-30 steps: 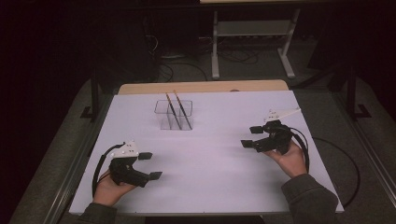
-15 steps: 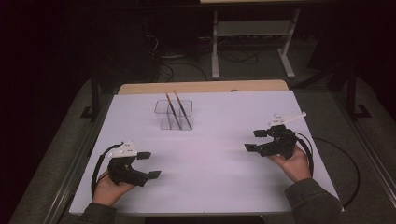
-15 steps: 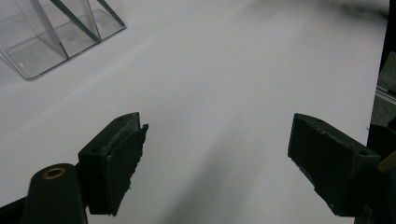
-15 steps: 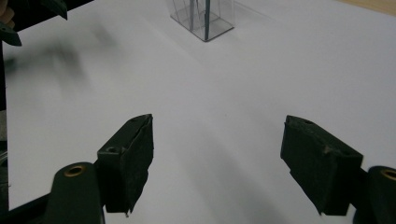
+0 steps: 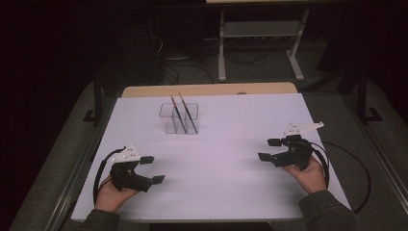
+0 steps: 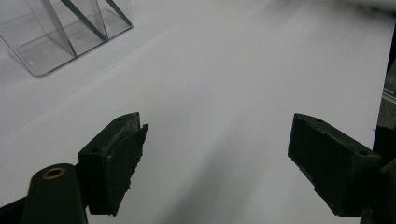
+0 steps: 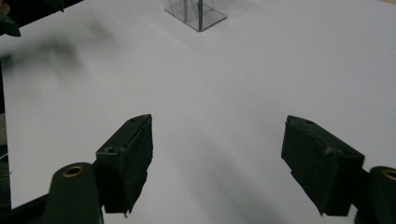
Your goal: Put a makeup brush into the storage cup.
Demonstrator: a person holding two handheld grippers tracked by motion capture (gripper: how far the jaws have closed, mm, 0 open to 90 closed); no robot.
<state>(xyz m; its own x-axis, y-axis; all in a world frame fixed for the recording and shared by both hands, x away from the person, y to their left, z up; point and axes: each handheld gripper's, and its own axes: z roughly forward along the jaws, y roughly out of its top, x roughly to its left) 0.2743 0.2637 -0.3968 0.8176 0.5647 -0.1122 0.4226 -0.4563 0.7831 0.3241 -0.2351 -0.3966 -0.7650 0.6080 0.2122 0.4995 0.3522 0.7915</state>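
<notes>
A clear plastic box [image 5: 179, 119] with compartments stands at the back middle of the white table [image 5: 226, 192]. Two thin dark sticks [image 5: 184, 111] lean in it, their tops tilted away from me. My left gripper [image 5: 153, 169] rests low at the near left, open, with nothing between its jaws. In the left gripper view [image 6: 219, 158] the jaws stand wide over bare white table, with the clear box [image 6: 60, 32] at the upper left. My right gripper [image 5: 268, 149] sits at the near right, open and empty. Beyond its jaws in the right gripper view [image 7: 217, 158], the box [image 7: 198, 11] is far ahead.
A wooden strip [image 5: 207, 89] runs along the table's far edge. A metal stand [image 5: 260, 33] and loose cables [image 5: 178, 72] lie on the dark floor beyond. Each gripper trails a black cable [image 5: 358, 178] toward the table's side.
My right gripper has drifted toward the near edge and a little to the right, still open. The left gripper and the box have stayed put.
</notes>
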